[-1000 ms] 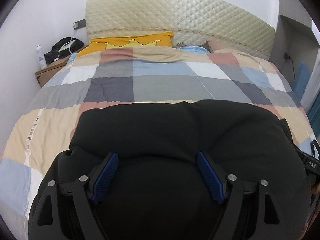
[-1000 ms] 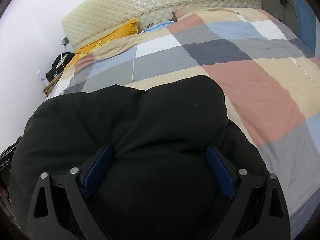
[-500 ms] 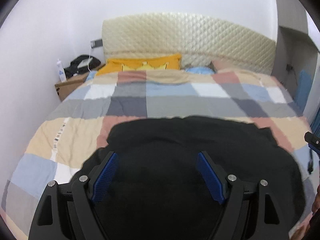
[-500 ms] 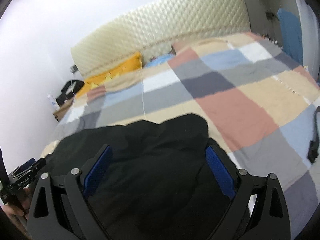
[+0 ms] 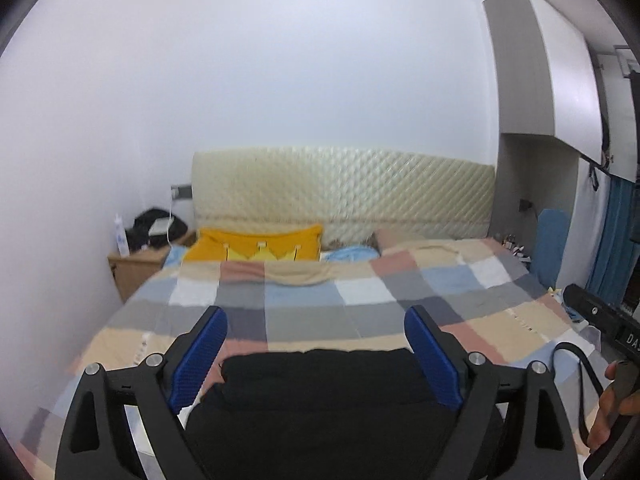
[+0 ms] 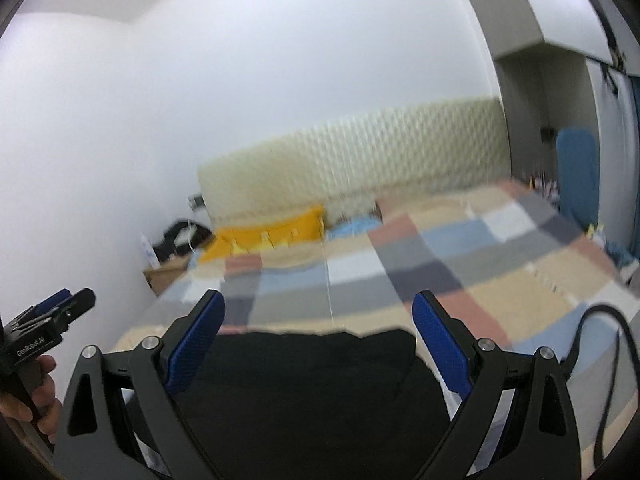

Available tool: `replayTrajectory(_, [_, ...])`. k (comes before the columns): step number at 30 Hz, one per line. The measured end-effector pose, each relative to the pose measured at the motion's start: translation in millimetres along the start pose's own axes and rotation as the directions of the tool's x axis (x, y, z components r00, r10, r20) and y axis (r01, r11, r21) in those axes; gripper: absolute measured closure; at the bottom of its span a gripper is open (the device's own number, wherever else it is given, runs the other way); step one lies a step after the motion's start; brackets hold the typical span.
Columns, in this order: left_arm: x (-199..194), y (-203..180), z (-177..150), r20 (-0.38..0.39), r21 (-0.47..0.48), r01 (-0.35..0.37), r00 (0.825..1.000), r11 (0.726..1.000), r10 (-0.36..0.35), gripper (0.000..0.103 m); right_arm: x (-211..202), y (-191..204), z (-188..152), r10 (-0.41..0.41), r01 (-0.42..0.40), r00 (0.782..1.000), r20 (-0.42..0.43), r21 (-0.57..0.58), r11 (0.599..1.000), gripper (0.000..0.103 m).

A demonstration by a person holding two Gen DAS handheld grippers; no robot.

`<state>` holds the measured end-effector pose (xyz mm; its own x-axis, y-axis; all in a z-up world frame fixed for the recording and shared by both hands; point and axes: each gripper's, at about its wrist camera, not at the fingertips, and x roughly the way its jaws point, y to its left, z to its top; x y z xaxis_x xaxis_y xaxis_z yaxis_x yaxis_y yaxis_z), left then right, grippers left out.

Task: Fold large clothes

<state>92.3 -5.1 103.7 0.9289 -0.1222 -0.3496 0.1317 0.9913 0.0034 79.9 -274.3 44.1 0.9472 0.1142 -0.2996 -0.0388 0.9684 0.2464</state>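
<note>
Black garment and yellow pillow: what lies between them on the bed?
Only the checked quilt lies between the black garment and the yellow pillow; the left wrist view shows it clearly.

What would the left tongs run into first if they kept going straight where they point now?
Probably the checked quilt beyond the black garment, since the left tongs aim slightly downward and stand open over it; depth is hard to judge.
</note>
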Motion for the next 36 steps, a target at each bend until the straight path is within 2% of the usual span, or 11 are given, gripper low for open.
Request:
replayTrajectory(5, [-43, -13, 20, 0.018, 0.025, 0.035, 0.999, 0.999, -0.036, 0.013, -49, 21, 23, 0.024, -0.021, 0.996, 0.084, -0.031, 0.999, 0.008])
replayTrajectory(8, [-68, -20, 20, 0.046, 0.022, 0.018, 0.999, 1.000, -0.019, 0.013, -77, 35, 30, 0.044, -0.038, 0.991, 0.127, -0.056, 0.998, 0.006])
replayTrajectory(11, [-87, -26, 16, 0.052, 0.025, 0.057, 0.997, 0.998, -0.058, 0.013, -95, 44, 30, 0.050, -0.038, 0.987, 0.155, -0.074, 0.997, 0.004])
replayTrajectory(15, [-106, -27, 11, 0.068, 0.012, 0.072, 0.995, 0.997, -0.073, 0.012, -120, 60, 22, 0.059, -0.036, 0.979, 0.193, -0.117, 0.992, 0.004])
replayTrajectory(17, [-114, -25, 7, 0.077, 0.001, 0.084, 0.994, 0.996, -0.083, 0.013, -126, 67, 13, 0.038, -0.007, 0.978, 0.206, -0.147, 0.989, 0.002])
replayTrajectory(23, [-121, -21, -14, 0.054, 0.011, 0.058, 0.997, 0.998, -0.058, 0.012, -138, 70, -15, 0.017, 0.011, 0.981, 0.192, -0.143, 0.990, 0.001])
replayTrajectory(28, [-112, -22, -47, -0.034, 0.045, 0.033, 0.999, 0.998, -0.032, 0.012, -146, 73, -40, 0.016, 0.007, 0.989, 0.145, -0.158, 0.987, 0.001])
replayTrajectory(30, [-109, -21, -58, -0.060, 0.041, 0.022, 0.998, 0.999, -0.019, 0.012, -143, 70, -52, -0.002, 0.018, 0.995, 0.097, -0.171, 0.985, 0.001])
replayTrajectory(36, [-98, -23, -88, -0.142, 0.027, 0.047, 0.989, 0.999, -0.043, 0.012, -139, 57, -81, -0.047, 0.049, 0.999, 0.025, -0.127, 0.991, 0.001])
